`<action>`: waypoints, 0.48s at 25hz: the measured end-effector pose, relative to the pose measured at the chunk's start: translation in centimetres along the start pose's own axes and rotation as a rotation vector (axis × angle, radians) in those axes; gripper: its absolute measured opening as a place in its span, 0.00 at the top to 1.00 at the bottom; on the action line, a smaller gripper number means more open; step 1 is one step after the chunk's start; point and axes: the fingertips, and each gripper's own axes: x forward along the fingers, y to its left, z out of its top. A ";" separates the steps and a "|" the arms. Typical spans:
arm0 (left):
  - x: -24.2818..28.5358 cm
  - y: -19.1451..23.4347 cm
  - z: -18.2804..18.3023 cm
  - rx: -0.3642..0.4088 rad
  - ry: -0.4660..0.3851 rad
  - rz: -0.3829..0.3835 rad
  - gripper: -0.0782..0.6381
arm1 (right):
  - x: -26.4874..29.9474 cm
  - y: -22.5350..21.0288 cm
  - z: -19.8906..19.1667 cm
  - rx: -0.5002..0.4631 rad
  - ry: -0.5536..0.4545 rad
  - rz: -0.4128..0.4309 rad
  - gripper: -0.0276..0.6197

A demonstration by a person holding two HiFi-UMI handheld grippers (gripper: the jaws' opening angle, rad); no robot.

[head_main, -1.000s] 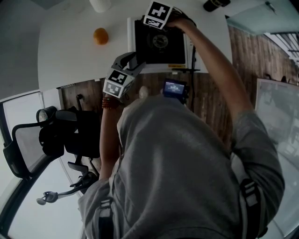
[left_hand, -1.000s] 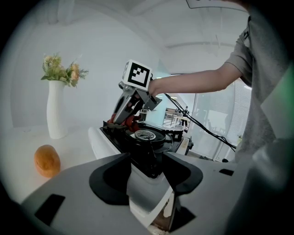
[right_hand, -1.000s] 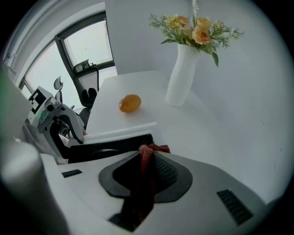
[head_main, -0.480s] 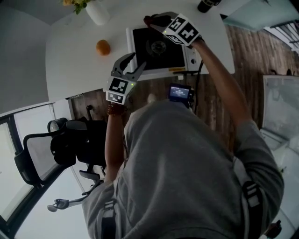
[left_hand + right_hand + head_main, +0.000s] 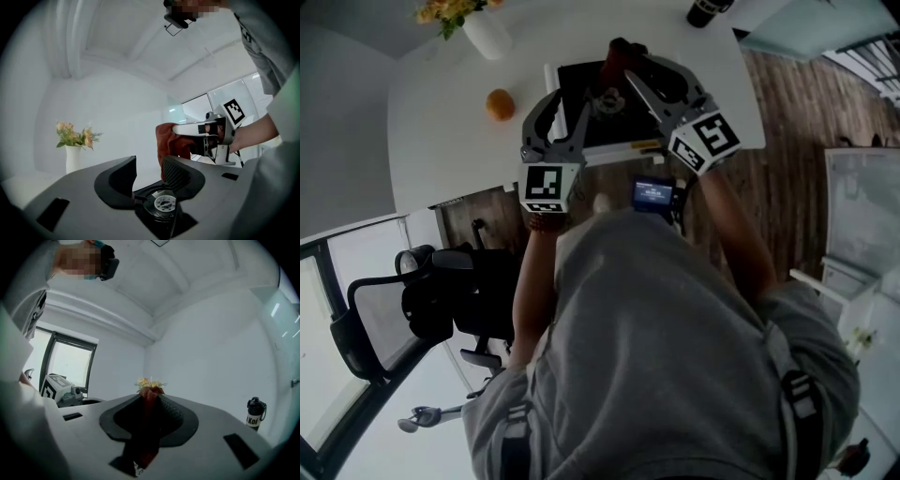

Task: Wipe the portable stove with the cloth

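Note:
In the head view the portable stove (image 5: 621, 118), black-topped with a white front edge, stands on the white table (image 5: 441, 131), partly hidden under both grippers. My right gripper (image 5: 623, 61) is raised above it and shut on a dark red cloth (image 5: 609, 58). Its jaws have just been opening a little, with the cloth still between them (image 5: 149, 423). The left gripper view shows that cloth (image 5: 171, 140) hanging from the right gripper's fingers (image 5: 187, 128). My left gripper (image 5: 567, 103) hovers beside it, open and holding nothing (image 5: 150, 164). Its jaws have just been closing somewhat.
An orange (image 5: 500, 103) lies left of the stove. A white vase of flowers (image 5: 483, 28) stands at the table's far left and a black bottle (image 5: 705, 11) at the far right. A black office chair (image 5: 422, 291) is below the table's left edge.
Both grippers have come up off the stove toward the camera. The right one lifted the cloth from the stove's far edge and swung round; the left one rose from the front edge.

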 end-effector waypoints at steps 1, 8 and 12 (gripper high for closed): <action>-0.2 -0.2 0.3 0.008 -0.010 0.007 0.62 | -0.6 0.4 -0.1 -0.006 -0.011 -0.019 0.80; -1.5 -1.5 -0.3 0.016 -0.019 0.088 0.77 | -3.9 2.1 -3.1 0.002 -0.015 -0.129 0.79; -1.7 -2.3 -0.9 0.048 0.015 0.125 0.79 | -4.8 3.1 -3.8 -0.069 0.022 -0.210 0.79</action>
